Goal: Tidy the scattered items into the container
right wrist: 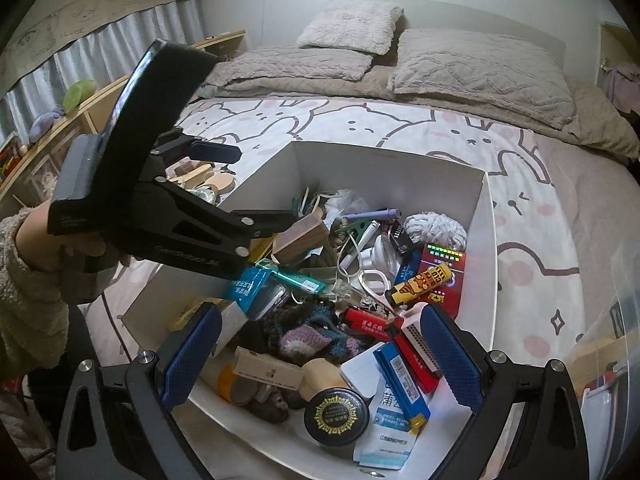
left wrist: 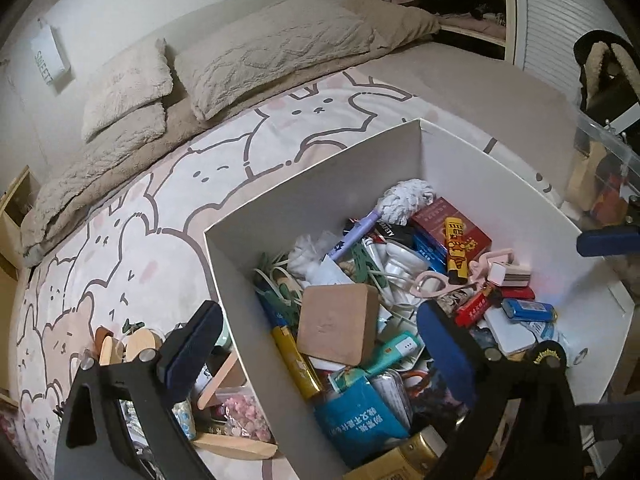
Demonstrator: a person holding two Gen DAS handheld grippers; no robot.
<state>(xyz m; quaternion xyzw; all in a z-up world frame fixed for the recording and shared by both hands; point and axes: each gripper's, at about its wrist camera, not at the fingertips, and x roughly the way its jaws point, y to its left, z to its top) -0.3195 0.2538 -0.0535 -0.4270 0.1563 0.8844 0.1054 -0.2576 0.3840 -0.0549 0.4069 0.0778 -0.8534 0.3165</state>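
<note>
A white box (left wrist: 472, 168) full of small items stands on the bed. My left gripper (left wrist: 320, 308) hangs open over its left part, one finger outside the wall and one inside. A brown wooden block (left wrist: 338, 324) lies loose on the pile between those fingers, with neither pad pressing it. In the right wrist view the left gripper (right wrist: 266, 186) reaches in from the left, and the wooden block (right wrist: 304, 236) sits by its lower fingertip. My right gripper (right wrist: 322, 312) is open above the near side of the box (right wrist: 384, 160), with nothing held.
Loose wooden pieces (left wrist: 140, 344) and a pack of pink bits (left wrist: 240, 408) lie on the cartoon-print bedspread (left wrist: 180, 184) left of the box. Pillows (right wrist: 480, 64) are at the head of the bed. A clear plastic bin (left wrist: 600, 152) stands right. A fleece sleeve (right wrist: 28, 280) holds the left gripper.
</note>
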